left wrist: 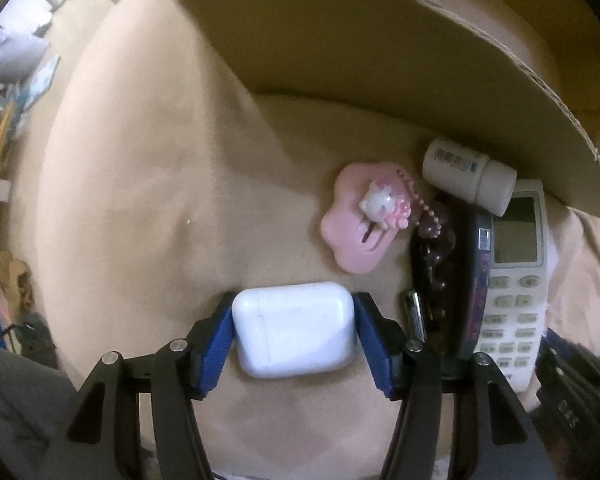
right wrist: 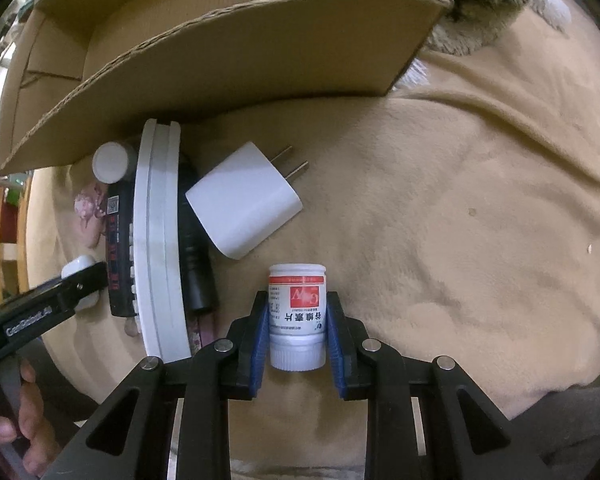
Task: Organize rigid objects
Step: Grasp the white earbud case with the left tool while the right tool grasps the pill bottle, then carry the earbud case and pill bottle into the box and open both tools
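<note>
While the right gripper (right wrist: 297,330) clamps the pill bottle (right wrist: 297,316) and the half-open left gripper (left wrist: 294,330) brackets the earbud case (left wrist: 294,328), lifting into the cardboard box (right wrist: 228,60) ahead likely follows.

White earbud case (left wrist: 294,330) between left tongs (left wrist: 294,338), pink charm (left wrist: 364,216) beyond

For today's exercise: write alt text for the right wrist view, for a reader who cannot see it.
The right tool is shut on a small white pill bottle with a red label above a beige blanket. A white plug adapter lies ahead, left of it a white remote on its edge, and a cardboard box beyond.
</note>
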Demonstrator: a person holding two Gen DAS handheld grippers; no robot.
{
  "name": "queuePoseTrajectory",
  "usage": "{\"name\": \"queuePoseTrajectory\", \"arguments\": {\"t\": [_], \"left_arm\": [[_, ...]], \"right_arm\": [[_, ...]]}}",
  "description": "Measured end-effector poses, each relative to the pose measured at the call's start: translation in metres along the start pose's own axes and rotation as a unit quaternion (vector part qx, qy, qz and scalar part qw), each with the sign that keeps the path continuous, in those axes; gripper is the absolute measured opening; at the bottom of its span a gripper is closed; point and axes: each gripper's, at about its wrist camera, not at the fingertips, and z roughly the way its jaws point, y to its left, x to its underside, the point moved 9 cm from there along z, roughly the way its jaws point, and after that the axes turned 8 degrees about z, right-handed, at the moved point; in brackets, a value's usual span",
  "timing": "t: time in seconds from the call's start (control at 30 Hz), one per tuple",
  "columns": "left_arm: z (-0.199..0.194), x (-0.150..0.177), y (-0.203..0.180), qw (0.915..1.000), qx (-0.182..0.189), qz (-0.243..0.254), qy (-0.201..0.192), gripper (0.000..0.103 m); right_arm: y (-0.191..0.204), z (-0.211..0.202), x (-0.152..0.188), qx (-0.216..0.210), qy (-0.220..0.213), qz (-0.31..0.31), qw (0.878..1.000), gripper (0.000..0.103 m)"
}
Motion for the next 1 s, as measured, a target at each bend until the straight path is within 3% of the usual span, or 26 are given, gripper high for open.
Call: {"name": "queuePoseTrajectory", "arguments": {"t": [0.17, 0.37, 0.6, 0.77, 1.0], "left_arm": [[-0.010, -0.001, 0.000, 0.9999, 0.005, 0.005, -0.015, 0.052], [-0.039, 0.016, 0.025, 0.9990, -0.006, -0.004, -0.045, 0.052], [-0.098, 0.029, 0.035, 0.9924, -0.035, 0.002, -0.118, 0.052], [-0.147, 0.023, 0.031, 0.9817, -0.054, 0.006, -0.182, 0.052], [-0.199, -0.006, 0.018, 0.9631, -0.057, 0.022, -0.262, 0.052]], "right_arm": [[0.004, -0.024, 0.000, -0.021, -0.028, 0.014, 0.999, 0.028], [0.017, -0.069, -0.003, -0.055, -0.102, 0.018, 0.993, 0.028], [0.034, -0.130, -0.010, -0.113, -0.213, 0.005, 0.971, 0.028], [0.041, -0.177, -0.019, -0.129, -0.293, -0.016, 0.947, 0.028], [0.041, -0.194, -0.046, -0.148, -0.321, -0.021, 0.935, 0.028]]}}
